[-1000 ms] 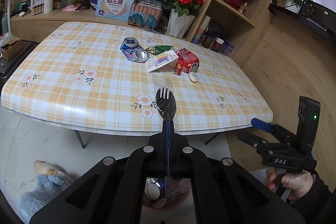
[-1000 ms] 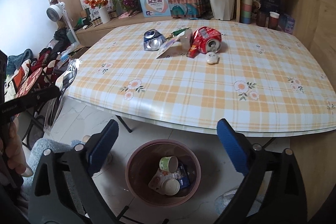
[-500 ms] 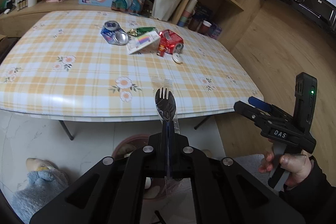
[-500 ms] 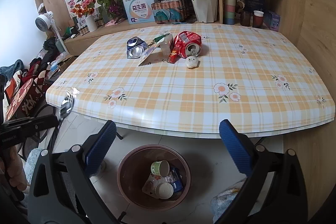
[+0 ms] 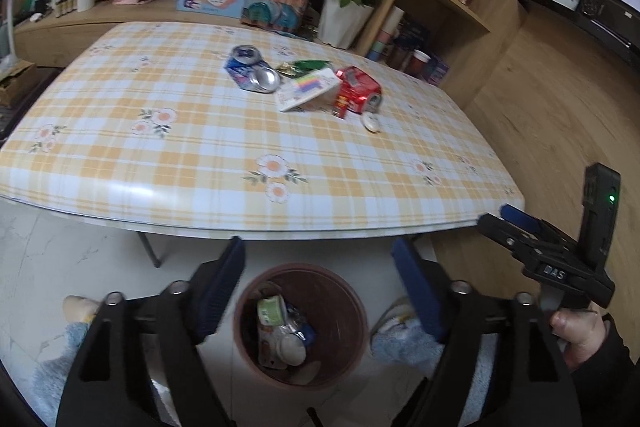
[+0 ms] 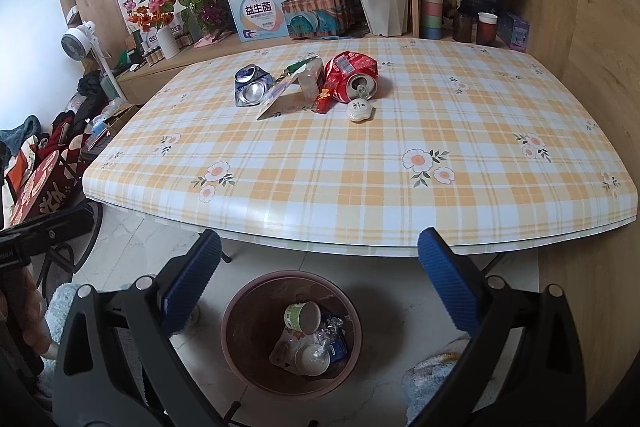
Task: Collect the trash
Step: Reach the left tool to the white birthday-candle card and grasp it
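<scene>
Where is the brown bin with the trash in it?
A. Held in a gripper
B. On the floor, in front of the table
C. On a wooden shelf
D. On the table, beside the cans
B: the bin stands on the pale floor below the near edge of the table, with a cup and wrappers inside.

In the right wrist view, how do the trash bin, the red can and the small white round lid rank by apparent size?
1. trash bin, though it is nearest the camera
2. red can
3. small white round lid
</scene>
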A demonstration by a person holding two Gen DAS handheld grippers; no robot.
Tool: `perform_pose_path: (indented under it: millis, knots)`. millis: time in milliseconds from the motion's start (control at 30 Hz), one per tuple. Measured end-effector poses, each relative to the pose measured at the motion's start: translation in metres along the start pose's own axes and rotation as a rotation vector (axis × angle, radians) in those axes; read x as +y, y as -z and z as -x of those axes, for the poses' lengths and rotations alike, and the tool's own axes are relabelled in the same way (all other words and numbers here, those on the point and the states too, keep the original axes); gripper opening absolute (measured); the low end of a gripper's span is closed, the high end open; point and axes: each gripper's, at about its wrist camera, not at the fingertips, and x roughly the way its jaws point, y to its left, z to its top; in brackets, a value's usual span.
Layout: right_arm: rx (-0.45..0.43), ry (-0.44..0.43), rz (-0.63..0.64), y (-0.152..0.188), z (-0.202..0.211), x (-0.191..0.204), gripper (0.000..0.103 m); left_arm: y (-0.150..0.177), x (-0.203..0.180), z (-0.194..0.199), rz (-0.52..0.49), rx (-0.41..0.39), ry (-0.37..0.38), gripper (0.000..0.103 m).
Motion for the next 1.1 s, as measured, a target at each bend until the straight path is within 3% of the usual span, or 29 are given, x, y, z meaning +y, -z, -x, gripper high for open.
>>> perform_pose_path:
  millis: [33,133,333,567,767,867,1100]
  knots:
    - [0.001,0.002,0.001,0.0,-0.001,0.0,0.097,-0.002,0.003,0.002,0.004,-0.008,-0.017,0.09]
    - [0.006,0.007,0.004,0.0,-0.003,0.0,0.097,-0.007,0.014,0.005,0.014,-0.034,-0.082,0.096]
    - [0.015,0.017,0.012,-0.002,-0.008,-0.001,0.097,-0.014,0.031,0.007,0.019,-0.058,-0.154,0.096]
    - [0.05,0.041,0.026,-0.015,-0.031,-0.008,0.097,-0.032,0.033,-0.016,-0.023,-0.051,-0.158,0.096]
    - [0.06,0.055,0.026,-0.039,-0.06,-0.023,0.097,-0.07,0.011,-0.069,-0.145,-0.04,-0.143,0.096]
    - [0.053,0.062,0.013,-0.053,-0.074,-0.036,0.097,-0.093,-0.01,-0.112,-0.26,-0.043,-0.148,0.096]
    - [0.074,0.065,-0.017,-0.078,-0.103,-0.067,0.097,-0.145,-0.03,-0.205,-0.392,-0.012,-0.179,0.094]
